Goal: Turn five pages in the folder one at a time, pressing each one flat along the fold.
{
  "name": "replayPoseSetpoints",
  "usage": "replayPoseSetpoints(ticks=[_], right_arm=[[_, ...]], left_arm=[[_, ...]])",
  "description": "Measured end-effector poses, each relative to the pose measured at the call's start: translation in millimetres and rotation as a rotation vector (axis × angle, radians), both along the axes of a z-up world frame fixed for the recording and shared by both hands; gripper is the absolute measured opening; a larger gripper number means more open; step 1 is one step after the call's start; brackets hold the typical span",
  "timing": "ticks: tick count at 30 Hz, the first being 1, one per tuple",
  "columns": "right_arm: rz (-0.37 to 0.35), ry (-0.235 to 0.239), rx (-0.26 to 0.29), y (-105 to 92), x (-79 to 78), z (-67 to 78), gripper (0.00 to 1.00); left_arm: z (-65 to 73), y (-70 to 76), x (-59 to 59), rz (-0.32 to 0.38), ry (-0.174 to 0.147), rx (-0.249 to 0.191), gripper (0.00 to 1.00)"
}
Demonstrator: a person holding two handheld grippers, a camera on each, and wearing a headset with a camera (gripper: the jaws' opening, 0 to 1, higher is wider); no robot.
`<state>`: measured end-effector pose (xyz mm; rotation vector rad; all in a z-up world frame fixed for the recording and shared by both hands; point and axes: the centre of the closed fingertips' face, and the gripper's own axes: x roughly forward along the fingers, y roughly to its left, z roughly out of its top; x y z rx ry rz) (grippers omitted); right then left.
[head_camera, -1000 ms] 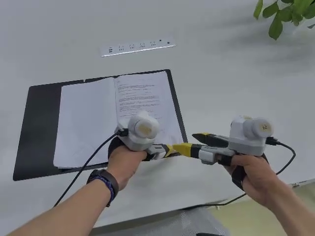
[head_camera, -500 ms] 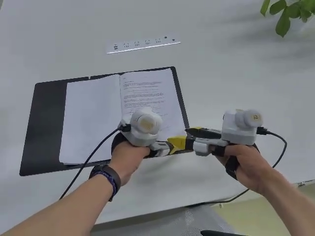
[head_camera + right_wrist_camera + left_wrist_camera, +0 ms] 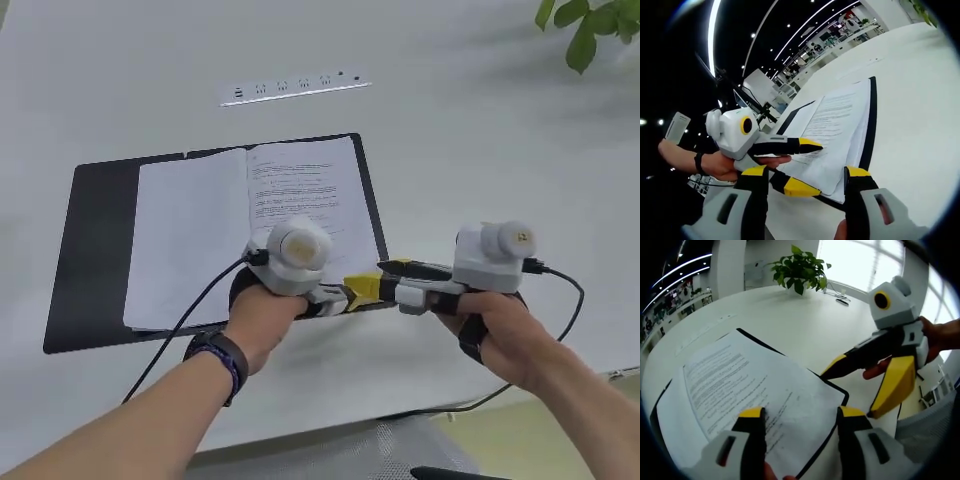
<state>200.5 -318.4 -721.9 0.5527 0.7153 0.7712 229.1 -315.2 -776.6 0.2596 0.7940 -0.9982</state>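
Folder [image 3: 100, 250] lies open w/ printed pages [image 3: 300, 195] inside. Left gripper [image 3: 801, 412] & right gripper [image 3: 806, 171]: jaws wide, nothing held.

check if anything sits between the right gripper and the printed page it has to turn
Yes, partly: the left gripper hangs open over the near right corner of the printed page, directly in front of the open right gripper. The rest of that page's right edge looks clear.

White table [image 3: 480, 130], potted plant [image 3: 800, 270], bright windows [image 3: 860, 262].
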Motion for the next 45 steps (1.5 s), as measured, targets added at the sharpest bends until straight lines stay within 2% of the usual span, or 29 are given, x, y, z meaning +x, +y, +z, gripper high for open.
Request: replayPoseSetpoints(ticks=[21, 34, 37, 42, 45], right_arm=[[-0.004, -0.002, 0.01, -1.5, -1.8, 2.3, 0.58], [0.004, 0.016, 0.021, 0.9, -0.6, -6.4, 0.57], [-0.004, 0.018, 0.028, -1.7, -0.4, -6.5, 0.54], [-0.021, 0.016, 0.049, -2.5, 0.5, -3.8, 0.48], [-0.027, 0.015, 0.059, -1.2, 1.2, -2.7, 0.41]], left_arm=[[0.7, 0.0, -0.4, 0.006, 0.007, -0.008, 0.58], [1.9, 1.3, 0.2, 0.006, 0.012, -0.014, 0.59], [4.5, 1.9, -0.4, 0.008, 0.018, -0.025, 0.61], [12.0, 4.5, -0.8, 0.009, 0.005, -0.033, 0.62], [15.2, 6.2, -1.4, 0.008, -0.002, -0.035, 0.63]])
